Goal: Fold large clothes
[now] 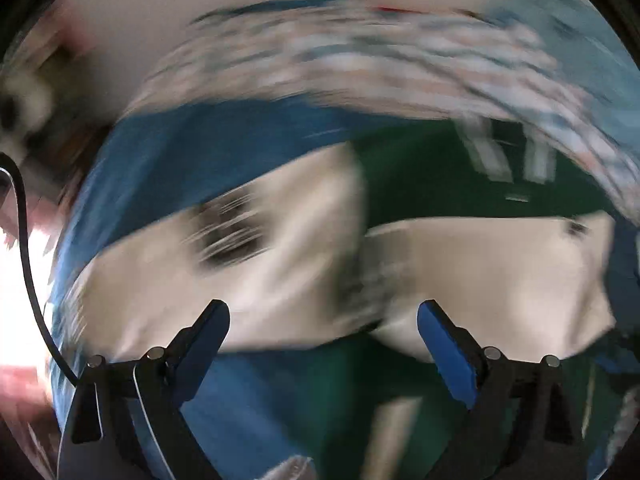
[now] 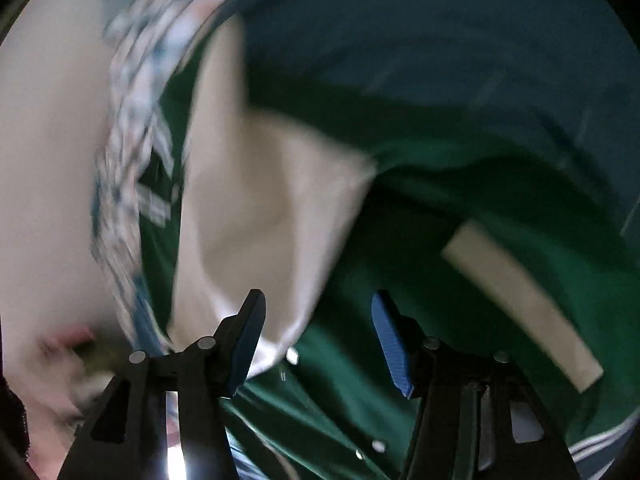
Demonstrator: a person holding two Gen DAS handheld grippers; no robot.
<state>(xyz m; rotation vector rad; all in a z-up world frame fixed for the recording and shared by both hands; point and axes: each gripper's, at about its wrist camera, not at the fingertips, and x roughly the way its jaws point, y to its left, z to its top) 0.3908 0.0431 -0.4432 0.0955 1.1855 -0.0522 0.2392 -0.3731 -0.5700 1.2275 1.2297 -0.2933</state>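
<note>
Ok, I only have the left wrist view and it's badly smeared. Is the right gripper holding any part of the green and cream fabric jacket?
Observer: No. The right gripper is open with nothing pinched. The green and cream jacket lies beyond its tips.
Operator: What is closest to its fingers?
Observer: The end of a cream sleeve reaches the finger on the left side of that view.
Operator: Any landmark between the fingers?
Observer: Small shiny studs show on the green cloth there, but they are too blurred to count.
</note>
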